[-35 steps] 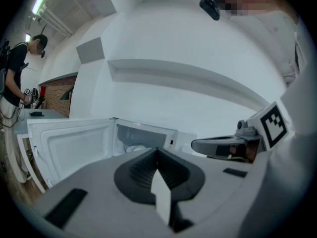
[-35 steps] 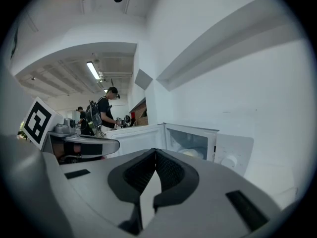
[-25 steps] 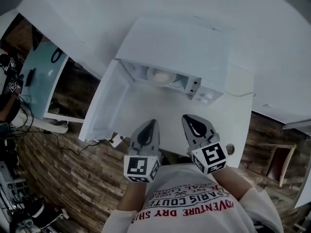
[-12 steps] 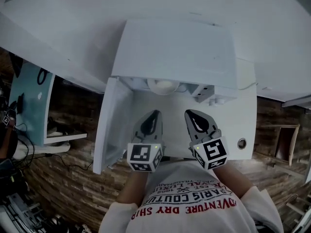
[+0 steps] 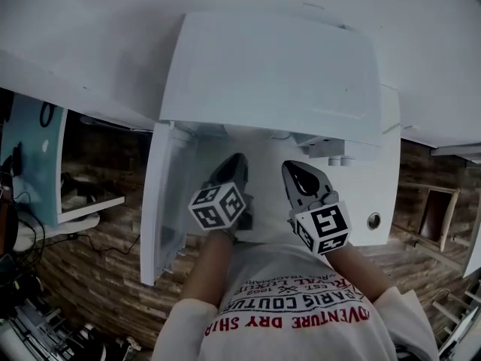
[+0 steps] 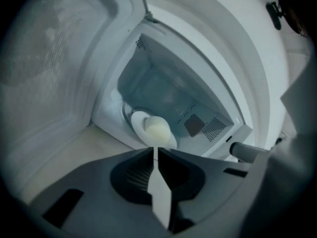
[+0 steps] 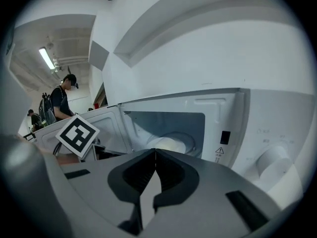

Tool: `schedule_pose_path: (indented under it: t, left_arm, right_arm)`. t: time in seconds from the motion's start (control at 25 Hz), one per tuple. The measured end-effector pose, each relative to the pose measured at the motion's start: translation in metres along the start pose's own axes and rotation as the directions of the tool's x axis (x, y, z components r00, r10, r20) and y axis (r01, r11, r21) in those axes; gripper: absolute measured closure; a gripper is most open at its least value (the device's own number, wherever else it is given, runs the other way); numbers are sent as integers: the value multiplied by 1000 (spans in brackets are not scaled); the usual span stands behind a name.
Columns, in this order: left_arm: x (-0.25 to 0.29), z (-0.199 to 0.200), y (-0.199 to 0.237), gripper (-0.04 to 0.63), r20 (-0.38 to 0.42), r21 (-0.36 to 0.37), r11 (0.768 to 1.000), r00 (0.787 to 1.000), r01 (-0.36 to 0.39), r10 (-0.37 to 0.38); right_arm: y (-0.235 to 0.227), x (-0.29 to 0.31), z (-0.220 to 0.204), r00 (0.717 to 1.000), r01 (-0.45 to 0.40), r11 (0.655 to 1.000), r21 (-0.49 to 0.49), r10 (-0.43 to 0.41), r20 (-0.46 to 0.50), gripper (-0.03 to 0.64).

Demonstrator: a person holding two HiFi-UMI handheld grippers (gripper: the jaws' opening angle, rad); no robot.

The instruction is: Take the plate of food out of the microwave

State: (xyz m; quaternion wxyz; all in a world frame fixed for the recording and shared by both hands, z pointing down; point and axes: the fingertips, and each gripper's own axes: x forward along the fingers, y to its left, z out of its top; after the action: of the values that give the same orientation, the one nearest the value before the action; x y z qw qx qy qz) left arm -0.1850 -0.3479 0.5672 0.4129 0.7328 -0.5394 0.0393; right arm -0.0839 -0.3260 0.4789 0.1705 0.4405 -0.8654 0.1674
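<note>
Since the earlier frames the person has closed in on the microwave [image 5: 270, 74], which now fills the upper middle of the head view. Its top now hides the plate that showed in the opening before. The left gripper [image 5: 237, 158] has lifted and tilted, its marker cube [image 5: 219, 207] turned on a corner, while the right gripper [image 5: 290, 167] has barely shifted.

In the left gripper view the plate [image 6: 140, 126] sits on the floor of the oven chamber with a pale mound of food [image 6: 157, 130] on it. It shows at frame centre, just above the left gripper [image 6: 154, 148], so it lies almost straight ahead along the jaws, deeper inside. The open door [image 5: 169, 201] stands at the left of both the head view and the left gripper view, clear of that line.

In the right gripper view the plate [image 7: 171, 144] also lies ahead, just right of the tips of the right gripper [image 7: 155, 151]. That gripper sits farther back and faces more of the front panel and its knob [image 7: 272, 165] at the right of frame.

Both grippers have their jaws pressed together with nothing between them.

The plate is round, so no long axis matters; the near rim is what faces the tips. The left gripper looks the nearer and better lined up, and its jaws would need to part before they could take that rim.
</note>
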Motion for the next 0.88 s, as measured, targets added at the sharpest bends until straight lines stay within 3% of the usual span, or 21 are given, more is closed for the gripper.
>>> schedule_pose_path:
  t: [0.12, 0.24, 0.4, 0.48, 0.6, 0.88]
  left_arm:
    - [13, -4, 12, 582, -26, 4, 999, 999, -38, 38]
    - [26, -4, 15, 514, -50, -16, 999, 998, -40, 39]
    - [36, -2, 14, 468, -54, -155, 988, 999, -14, 6]
    - [39, 2, 16, 462, -37, -271, 963, 999, 7, -18]
    - [40, 5, 17, 457, 5, -439, 897, 998, 54, -57]
    - [52, 12, 17, 454, 49, -607, 791, 997, 81, -64]
  right_arm:
    - [-4, 10, -2, 1000, 6, 1000, 3, -6, -9, 606]
    - [-8, 22, -6, 1000, 15, 1000, 5, -15, -11, 604]
    - [-9, 30, -8, 1000, 10, 1000, -5, -10, 3, 604]
    - [-8, 31, -8, 1000, -2, 1000, -6, 2, 10, 606]
    - [-6, 32, -11, 1000, -19, 1000, 11, 19, 1, 606]
    - [-8, 33, -10, 1000, -28, 1000, 2, 28, -7, 604]
